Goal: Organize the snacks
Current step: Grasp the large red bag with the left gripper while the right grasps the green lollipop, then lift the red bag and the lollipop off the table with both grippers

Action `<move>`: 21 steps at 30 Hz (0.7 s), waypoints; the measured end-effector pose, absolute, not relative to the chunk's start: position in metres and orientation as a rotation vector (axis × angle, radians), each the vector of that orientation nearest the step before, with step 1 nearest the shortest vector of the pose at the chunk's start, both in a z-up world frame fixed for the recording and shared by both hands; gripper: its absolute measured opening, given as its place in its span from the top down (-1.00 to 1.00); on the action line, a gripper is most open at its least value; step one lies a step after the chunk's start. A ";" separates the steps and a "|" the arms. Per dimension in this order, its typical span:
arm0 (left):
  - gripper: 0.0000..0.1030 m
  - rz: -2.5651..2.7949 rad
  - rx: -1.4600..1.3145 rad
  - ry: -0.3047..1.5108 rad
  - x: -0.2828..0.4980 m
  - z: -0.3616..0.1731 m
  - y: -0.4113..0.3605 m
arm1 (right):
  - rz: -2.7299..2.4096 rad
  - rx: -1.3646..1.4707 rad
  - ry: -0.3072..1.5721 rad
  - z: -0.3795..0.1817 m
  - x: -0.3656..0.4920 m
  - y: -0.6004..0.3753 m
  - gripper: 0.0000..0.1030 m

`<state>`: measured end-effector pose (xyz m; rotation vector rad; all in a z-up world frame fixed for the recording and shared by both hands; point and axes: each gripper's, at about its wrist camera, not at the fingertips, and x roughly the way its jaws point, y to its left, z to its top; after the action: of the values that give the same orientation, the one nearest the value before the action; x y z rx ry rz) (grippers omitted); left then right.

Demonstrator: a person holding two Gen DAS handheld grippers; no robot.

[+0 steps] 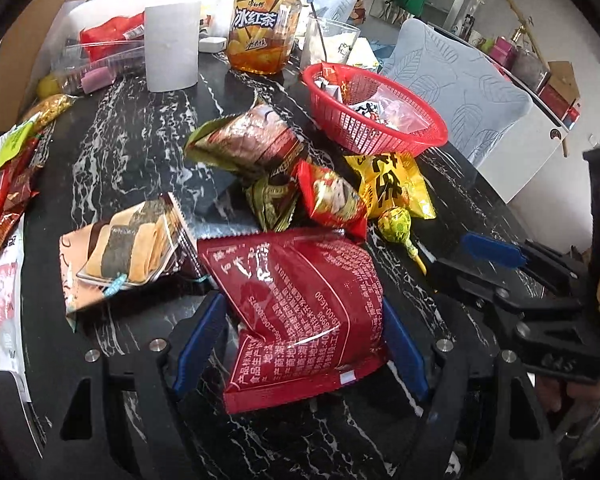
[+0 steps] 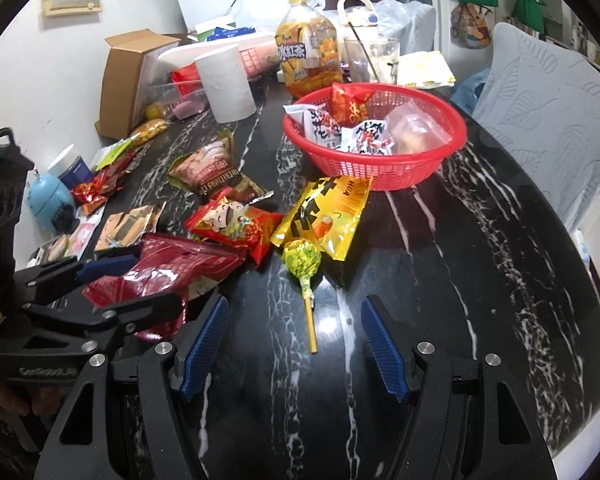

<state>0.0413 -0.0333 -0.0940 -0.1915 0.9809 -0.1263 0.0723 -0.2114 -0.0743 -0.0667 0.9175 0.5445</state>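
Your left gripper (image 1: pixel 300 344) has the dark red packet (image 1: pixel 300 312) between its blue pads. The jaws stand at about the packet's width, and the foil buckles between them, so I judge it gripped, pads on both long edges. The packet's long axis runs straight ahead from the gripper, toward the heap of snacks.

The red basket (image 1: pixel 374 110) lies ahead and to the right of that gripper, near the table's right edge, past the yellow packet (image 1: pixel 392 184). It already holds several small packets. The carry will likely run forward-right over the heap.

Your right gripper (image 2: pixel 296 344) is wide open with nothing in it, held low over the table, fingers pointing at the basket. The lollipop (image 2: pixel 302 258) lies dead ahead. Its stick points back at you and ends between the pads, touching neither. That arm is nearer the lollipop, and the jaws would close across the stick.

Loose packets lie just beside the dark red one on its left.
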 end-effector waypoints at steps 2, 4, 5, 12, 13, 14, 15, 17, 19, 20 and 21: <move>-0.50 -0.124 -0.191 0.986 0.041 -0.096 -0.033 | 0.548 -0.074 0.921 -0.077 0.076 -0.209 -0.28; -0.50 -0.120 -0.199 0.995 0.042 -0.099 -0.031 | 0.554 -0.086 0.920 -0.079 0.080 -0.206 -0.21; -0.50 -0.122 -0.205 0.998 0.043 -0.100 -0.030 | 0.553 -0.091 0.921 -0.081 0.082 -0.205 -0.14; -0.50 -0.123 -0.218 0.978 0.045 -0.094 -0.026 | 0.574 -0.100 0.957 -0.092 0.100 -0.196 0.15; -0.50 -0.124 -0.218 0.973 0.045 -0.093 -0.026 | 0.576 -0.099 0.958 -0.093 0.102 -0.195 0.17; -0.50 -0.126 -0.219 0.970 0.046 -0.091 -0.026 | 0.581 -0.098 0.956 -0.094 0.103 -0.194 0.20; -0.50 -0.128 -0.221 0.968 0.047 -0.090 -0.026 | 0.582 -0.098 0.954 -0.094 0.105 -0.193 0.22; -0.50 -0.127 -0.221 0.973 0.048 -0.091 -0.026 | 0.580 -0.099 0.957 -0.096 0.108 -0.191 0.34; -0.50 -0.124 -0.212 0.977 0.051 -0.092 -0.028 | 0.572 -0.100 0.962 -0.099 0.111 -0.190 0.51; -0.50 -0.122 -0.205 0.980 0.052 -0.093 -0.029 | 0.568 -0.100 0.962 -0.100 0.111 -0.191 0.56; -0.50 -0.121 -0.198 0.984 0.053 -0.094 -0.030 | 0.570 -0.095 0.959 -0.100 0.111 -0.191 0.57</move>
<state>0.0530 -0.0302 -0.0941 -0.1977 0.9841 -0.1212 0.1108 -0.1914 -0.0996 -0.0951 0.9593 0.5698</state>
